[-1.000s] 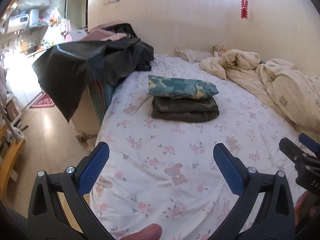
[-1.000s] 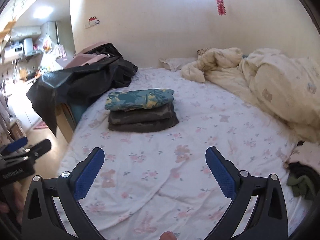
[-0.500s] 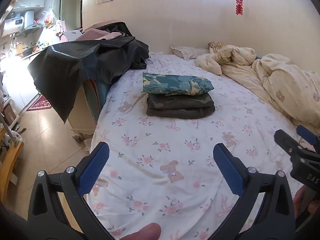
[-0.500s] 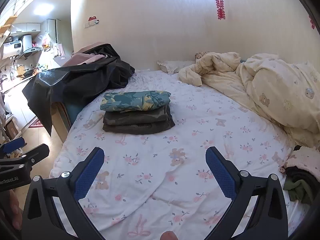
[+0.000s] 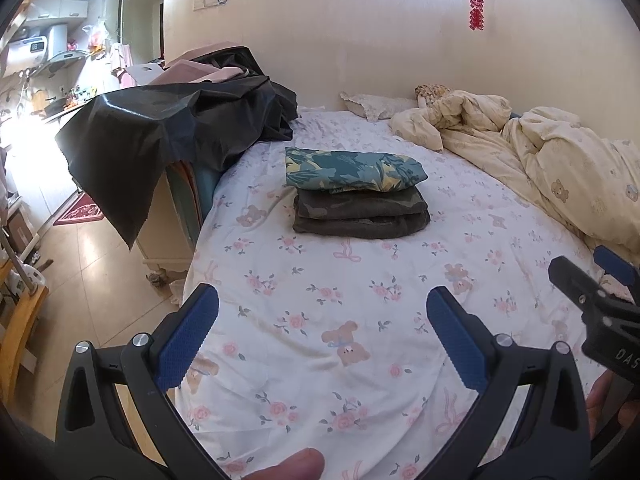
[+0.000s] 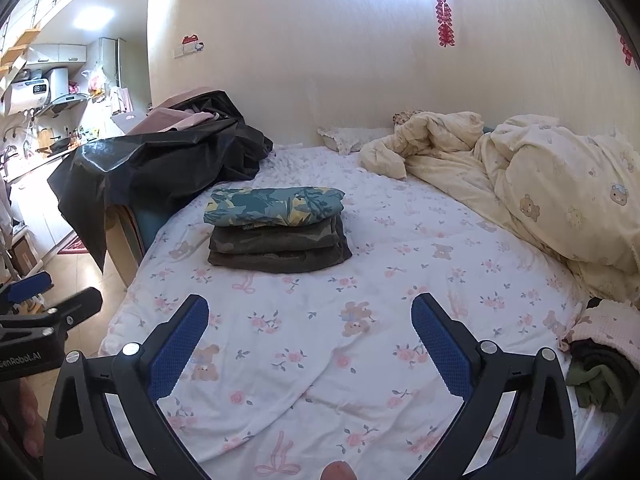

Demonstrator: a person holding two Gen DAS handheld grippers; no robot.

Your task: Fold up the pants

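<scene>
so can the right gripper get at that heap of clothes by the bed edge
Probably yes: the right gripper is open and empty, and the heap lies uncovered just to its right, with only bare sheet between.

Home bedroom: bed with floral sheet (image 6: 360,360), rumpled cream duvet (image 6: 560,192), pillow (image 6: 352,138), red hanging ornament (image 6: 445,20) on wall; opens at left onto kitchen counter (image 5: 36,114), water heater (image 6: 36,90), tiled floor (image 5: 92,280)

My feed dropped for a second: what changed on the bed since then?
Both views pulled back and tilted up. Nothing was gripped or released: left claw and right claw stay open and empty. The folded stack and unfolded clothes lie unmoved.
</scene>
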